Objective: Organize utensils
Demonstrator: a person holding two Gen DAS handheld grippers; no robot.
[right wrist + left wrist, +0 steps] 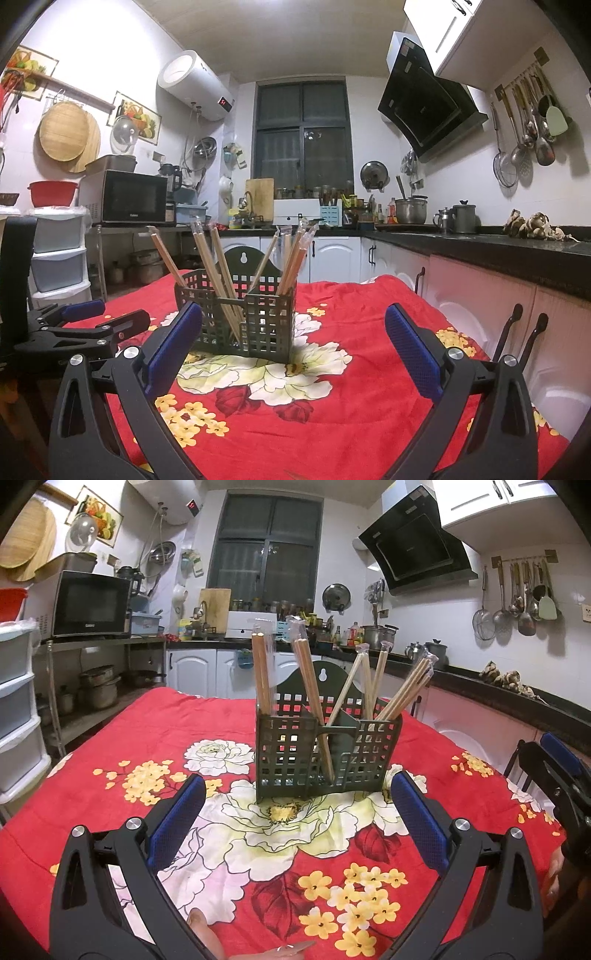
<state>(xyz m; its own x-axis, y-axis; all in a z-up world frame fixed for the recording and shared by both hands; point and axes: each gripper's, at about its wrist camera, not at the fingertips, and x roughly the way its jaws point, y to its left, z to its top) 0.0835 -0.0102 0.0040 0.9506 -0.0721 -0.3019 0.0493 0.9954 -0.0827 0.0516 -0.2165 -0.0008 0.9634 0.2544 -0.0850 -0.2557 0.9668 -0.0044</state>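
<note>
Starting at the left, we hold the left gripper [297,805] spread wide and empty, low over the red flowered cloth [110,812] that covers the worktop, its blue pads [177,823] short of the green lattice caddy [325,753]. The caddy stands upright near the middle of the cloth, and the wrapped chopsticks [310,686] lean out of its compartments at several angles, some toward the left wall, some splayed right. That fan is our first worry: if we reach in from above, a finger could brush a neighbouring pair and lever it out, or tip the light caddy, which we judge has little weight to resist a sideways push. The cloth looks soft and loose, so a dragged finger could bunch it and shift the caddy too. To the right, the right gripper [293,326] is likewise open and carries nothing, near the caddy's front corner. With both grippers close on either side, we could knock them together if both go in at once.
</note>
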